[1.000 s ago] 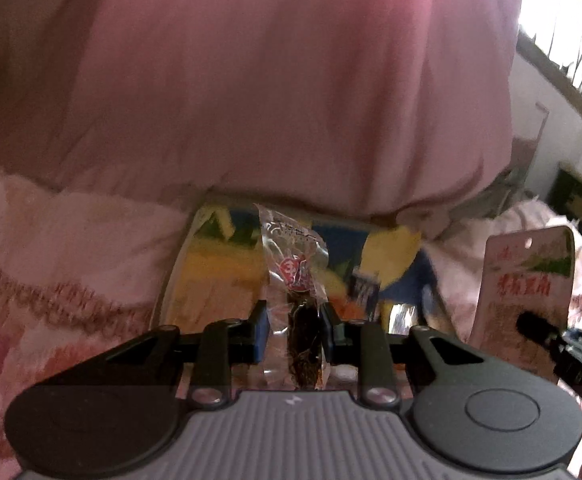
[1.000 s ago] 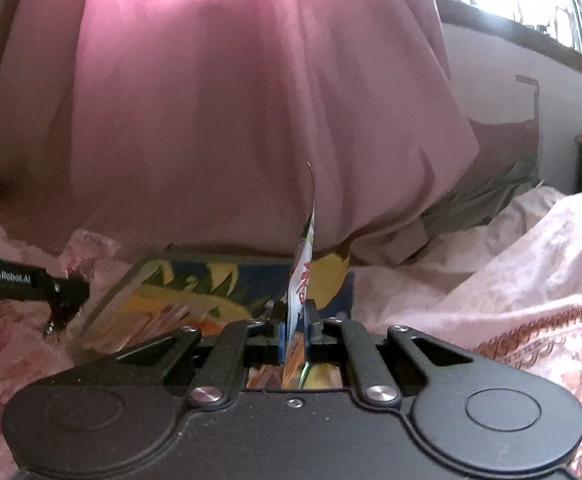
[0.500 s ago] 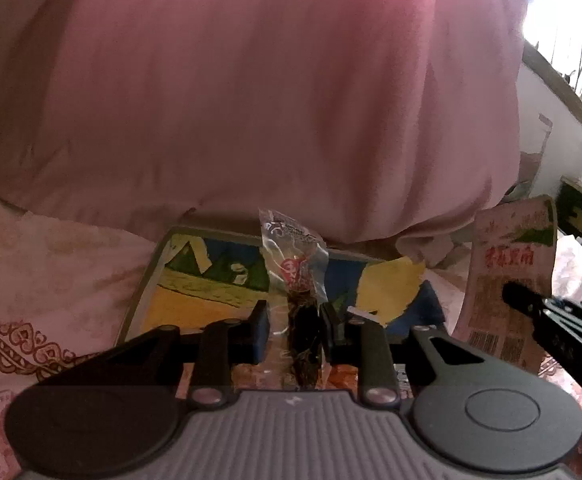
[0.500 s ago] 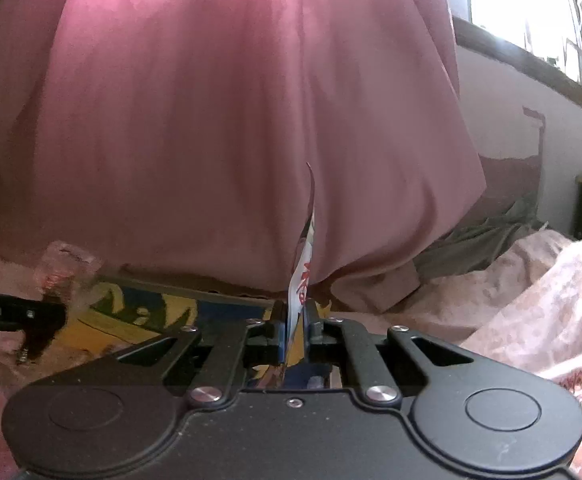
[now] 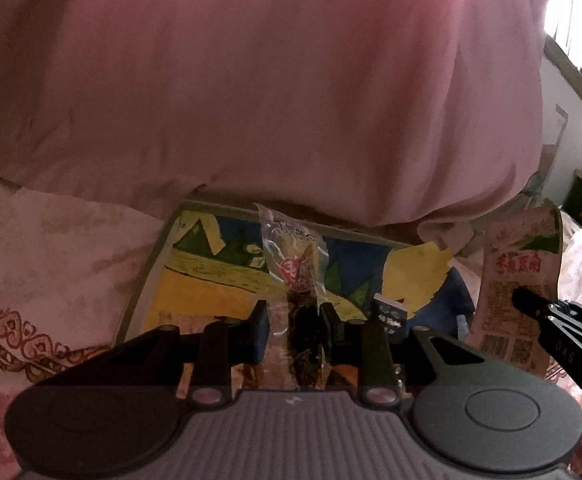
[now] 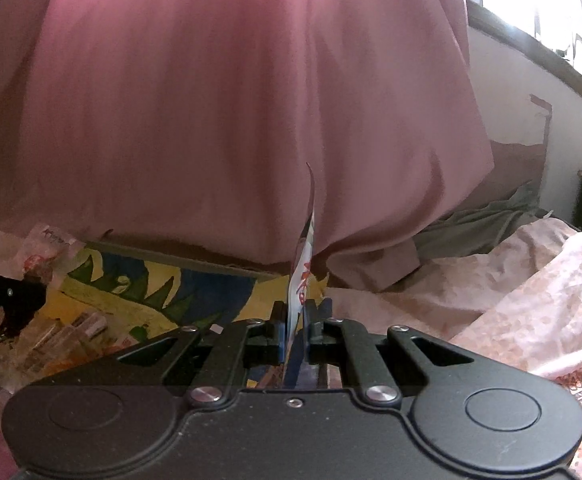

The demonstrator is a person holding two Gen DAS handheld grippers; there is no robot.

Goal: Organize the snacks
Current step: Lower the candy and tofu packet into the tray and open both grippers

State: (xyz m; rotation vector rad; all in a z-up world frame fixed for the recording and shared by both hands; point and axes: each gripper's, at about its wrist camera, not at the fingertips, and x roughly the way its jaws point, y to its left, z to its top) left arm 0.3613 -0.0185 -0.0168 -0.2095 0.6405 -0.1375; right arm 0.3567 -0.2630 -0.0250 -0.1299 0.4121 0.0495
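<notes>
Judging by the loose packets point(image 6: 71, 332) left at 9 o'clock, little is sorted: a clear snack pouch point(image 5: 297, 276) is clamped by the left gripper point(image 5: 295, 332) and a flat pink sachet point(image 5: 521, 280) by the right gripper point(image 6: 295, 326), both above the painted tray point(image 5: 211, 276).

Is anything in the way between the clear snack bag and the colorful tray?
Nothing visible is. The left gripper holds the clear snack packet upright just above the painted tray, with only open space between. A few small snacks already lie in the tray.

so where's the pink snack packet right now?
The pink snack packet sits at the right edge of the left wrist view, pinched upright in the right gripper, right of the colourful tray.
</notes>
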